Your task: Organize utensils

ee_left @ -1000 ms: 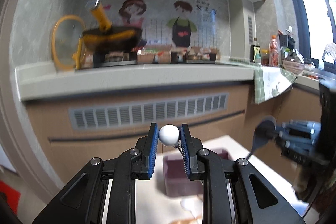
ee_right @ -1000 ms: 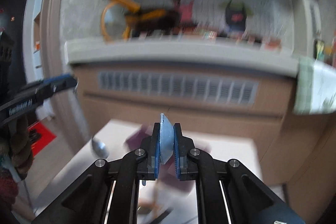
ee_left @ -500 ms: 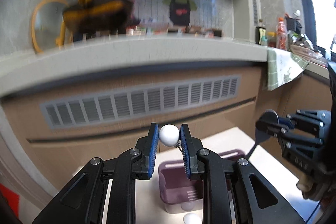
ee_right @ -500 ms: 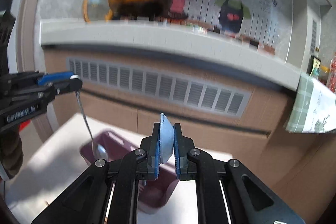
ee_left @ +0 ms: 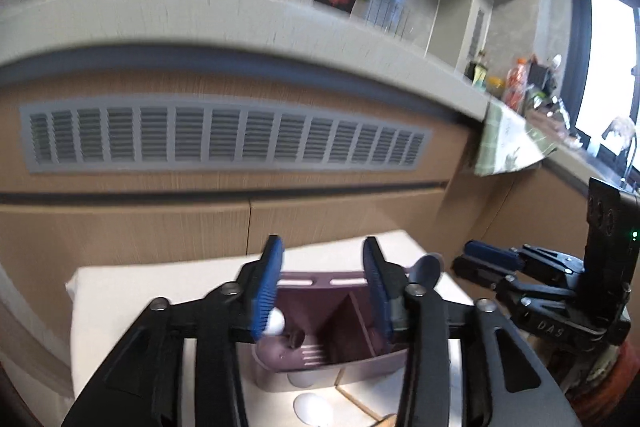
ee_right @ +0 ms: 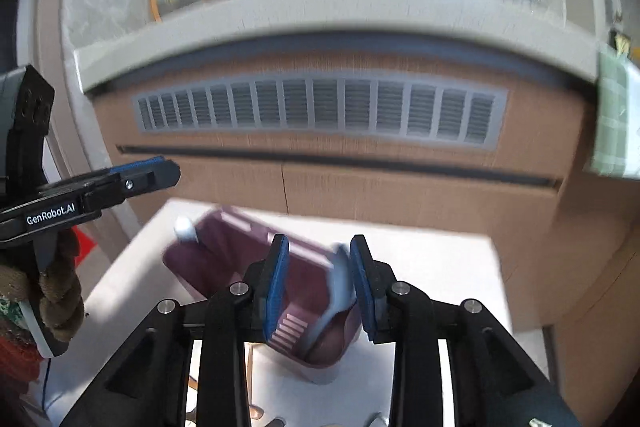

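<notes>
My left gripper (ee_left: 322, 285) stands with its blue pads spread wide and nothing between them. Directly under it, filling the gap from my left wrist view, sits the purple utensil caddy (ee_left: 340, 327) on the white table (ee_left: 120, 307). A white-ended spoon (ee_left: 275, 323) stands in the caddy's left compartment, its round end right against the inner face of my left pad at about 7 o'clock from the gap's middle; whether pad and spoon actually touch, I cannot tell. A divider wall runs down the caddy, and the right compartment lies below my right pad.

At 2 o'clock from that gap, a blue-grey spoon (ee_left: 426, 267) pokes up past the caddy's right rim, just beside my left gripper's right finger. Farther out at 3 o'clock hangs my right gripper (ee_left: 486, 253), near the spoon but apart from it.

From my right wrist view, my right gripper (ee_right: 318, 281) is parted too. The blue-grey spoon (ee_right: 340, 287) slants down into the caddy (ee_right: 224, 259) close against the inner face of my right pad, at about 3 o'clock in the gap; it is blurred, so contact is unclear, but the pads do not pinch it. The caddy sits tilted across this view, below and to 10 o'clock of the gap, with the white spoon end (ee_right: 184, 227) showing at its far left corner. My left gripper (ee_right: 160, 173) hovers at 9 o'clock.

Another white spoon bowl (ee_left: 314, 409) lies on the table at 6 o'clock, outside the caddy.
</notes>
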{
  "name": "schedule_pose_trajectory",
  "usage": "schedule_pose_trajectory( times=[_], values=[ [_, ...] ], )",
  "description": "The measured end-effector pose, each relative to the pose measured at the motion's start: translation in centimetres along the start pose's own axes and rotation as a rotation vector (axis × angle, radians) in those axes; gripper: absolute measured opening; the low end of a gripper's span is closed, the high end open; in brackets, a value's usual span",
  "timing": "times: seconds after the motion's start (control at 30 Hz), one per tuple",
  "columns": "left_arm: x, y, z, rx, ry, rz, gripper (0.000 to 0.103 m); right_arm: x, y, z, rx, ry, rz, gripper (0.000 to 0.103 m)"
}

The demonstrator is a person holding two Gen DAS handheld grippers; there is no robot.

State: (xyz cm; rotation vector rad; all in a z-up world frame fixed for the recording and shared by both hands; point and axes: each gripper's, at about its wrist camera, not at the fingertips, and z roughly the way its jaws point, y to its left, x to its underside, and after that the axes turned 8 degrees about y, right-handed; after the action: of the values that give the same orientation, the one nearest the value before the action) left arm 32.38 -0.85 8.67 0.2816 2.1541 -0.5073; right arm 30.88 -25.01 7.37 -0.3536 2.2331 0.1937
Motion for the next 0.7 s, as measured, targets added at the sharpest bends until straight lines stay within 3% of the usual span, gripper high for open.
schedule_pose_trajectory(
  times=[0.1, 0.17, 0.37, 0.5, 0.6, 0.7],
  values=[
    [1.0, -0.4, -2.9, -0.009, -0.055, -0.014, 0.054, 0.4, 0.2, -3.2, 0.030, -0.072, -0.004, 0.034],
    [1.9, -0.4, -4.1, -0.024, -0.058, -0.038, 0.057, 1.2, 0.0, -4.3, 0.041, -0.058, 0.000, 0.041],
    [8.3, 0.0, -5.3, -0.107, 0.015, -0.123, 0.060, 7.6, -1.0, -2.8, 0.108, 0.139, 0.043, 0.042],
    [12.6, 0.4, -5.2, -0.117, 0.105, -0.181, 0.067, 12.4, -2.1, 0.2, 0.158, 0.308, 0.115, 0.042],
    [14.9, 0.4, -5.0, -0.159, 0.147, -0.185, 0.072, 14.1, -2.6, 1.4, 0.161, 0.374, 0.169, 0.042],
    [16.3, 0.7, -5.0, -0.193, 0.157, -0.196, 0.076, 14.6, -3.1, 1.9, 0.170, 0.380, 0.205, 0.042]
  ],
)
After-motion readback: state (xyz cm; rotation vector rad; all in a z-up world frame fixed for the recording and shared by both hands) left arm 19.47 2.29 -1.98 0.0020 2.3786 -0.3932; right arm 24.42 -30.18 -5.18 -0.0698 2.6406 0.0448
